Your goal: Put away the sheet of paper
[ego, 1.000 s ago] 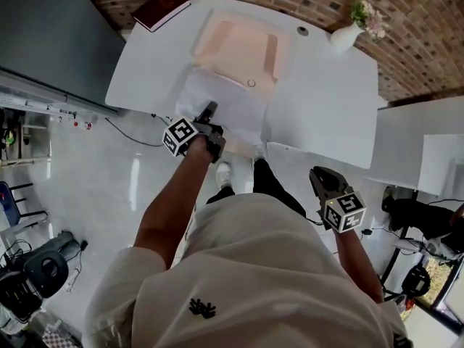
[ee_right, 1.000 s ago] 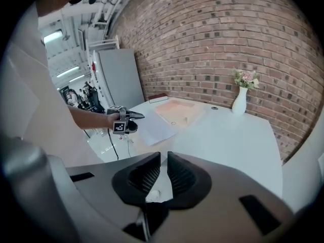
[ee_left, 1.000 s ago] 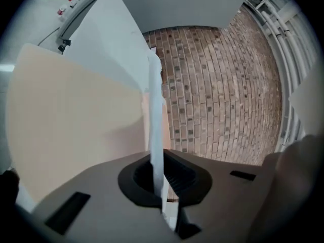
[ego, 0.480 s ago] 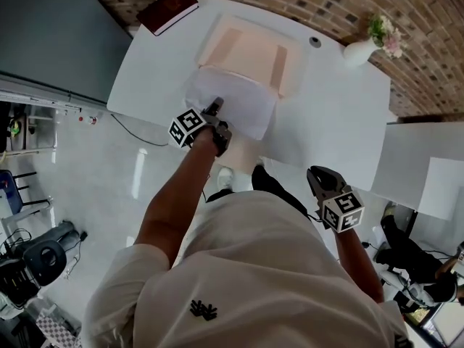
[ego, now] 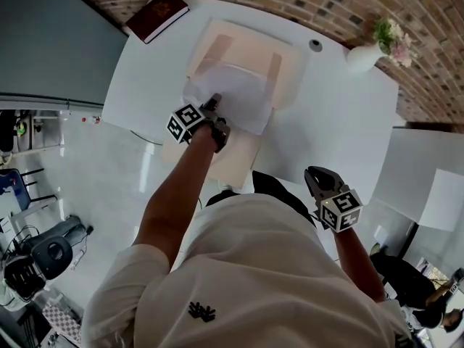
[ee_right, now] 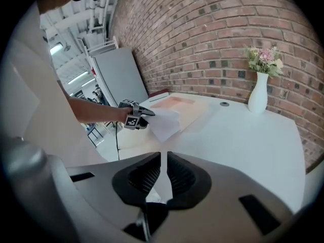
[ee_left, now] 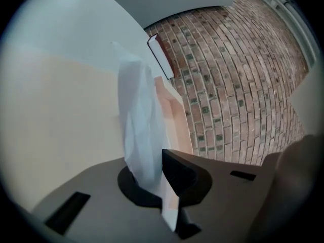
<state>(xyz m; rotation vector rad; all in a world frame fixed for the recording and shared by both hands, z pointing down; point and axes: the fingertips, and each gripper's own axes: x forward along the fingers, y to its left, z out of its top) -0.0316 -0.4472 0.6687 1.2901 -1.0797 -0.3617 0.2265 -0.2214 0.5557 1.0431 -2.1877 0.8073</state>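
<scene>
Up at 12 o'clock on counter (ego: pixel 341 114), left tongs (ego: pixel 214 106) clamp sheet of paper (ego: pixel 243 96) over peach folder (ego: pixel 290 71). Idle at 4 o'clock: right tongs (ego: pixel 317 180), narrow, empty. Mid-placing imo; next: lay sheet flat inside, release.

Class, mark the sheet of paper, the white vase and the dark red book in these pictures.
sheet of paper (ego: pixel 235 93), head view, middle of the sheet.
white vase (ee_right: pixel 257 97), right gripper view, its body.
dark red book (ego: pixel 156 14), head view, its cover.
</scene>
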